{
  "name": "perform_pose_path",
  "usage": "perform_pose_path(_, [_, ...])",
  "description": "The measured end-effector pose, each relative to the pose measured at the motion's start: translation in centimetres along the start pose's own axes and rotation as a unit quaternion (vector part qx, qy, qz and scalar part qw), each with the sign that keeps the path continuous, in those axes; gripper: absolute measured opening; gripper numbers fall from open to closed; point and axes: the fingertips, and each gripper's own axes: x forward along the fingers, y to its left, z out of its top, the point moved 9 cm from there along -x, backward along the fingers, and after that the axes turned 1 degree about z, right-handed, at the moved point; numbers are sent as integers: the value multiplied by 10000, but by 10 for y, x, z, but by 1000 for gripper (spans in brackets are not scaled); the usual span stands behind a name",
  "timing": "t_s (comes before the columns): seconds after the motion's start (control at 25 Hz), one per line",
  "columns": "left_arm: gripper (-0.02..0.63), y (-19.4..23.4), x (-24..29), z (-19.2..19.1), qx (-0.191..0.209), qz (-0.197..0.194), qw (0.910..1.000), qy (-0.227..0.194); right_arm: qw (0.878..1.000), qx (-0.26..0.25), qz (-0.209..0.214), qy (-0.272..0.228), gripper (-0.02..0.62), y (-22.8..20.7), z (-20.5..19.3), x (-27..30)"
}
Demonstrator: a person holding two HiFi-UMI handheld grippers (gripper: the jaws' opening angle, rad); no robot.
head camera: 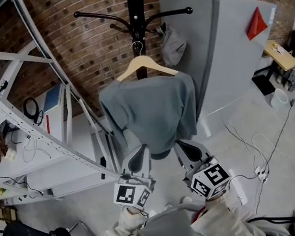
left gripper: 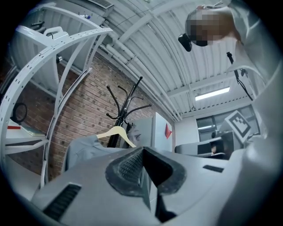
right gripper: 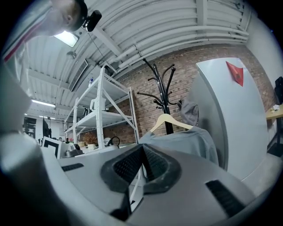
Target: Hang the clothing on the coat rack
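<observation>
The grey shirt (head camera: 149, 111) hangs on a wooden hanger (head camera: 145, 65) on the coat rack (head camera: 134, 12), hiding its lower pole; the rack's top is cut off. The left claw (head camera: 138, 153) and right claw (head camera: 185, 147) are closed and empty, just below the hem.

Coat rack (head camera: 136, 12), wooden hanger (head camera: 145, 65) hooked on it, grey shirt (head camera: 152, 114)

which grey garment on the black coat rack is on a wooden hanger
The large blue-grey shirt, draped over the pale wooden hanger in front of the pole; the smaller grey garment hangs bunched straight off a rack arm.
</observation>
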Motion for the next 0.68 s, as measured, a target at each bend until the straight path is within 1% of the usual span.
perform_pose_path(0.2, [8, -12, 18, -2, 17, 35, 10000, -6, 10000, -48, 44, -65, 25, -20, 9, 0])
perform_pose_path(0.48, [9, -19, 49, -6, -11, 156, 9998, 78, 9999, 11, 114, -62, 25, -52, 15, 3])
perform_pose_path(0.68, [8, -19, 65, -14, -8, 153, 9998, 83, 9999, 36, 148, -32, 25, -70, 18, 7])
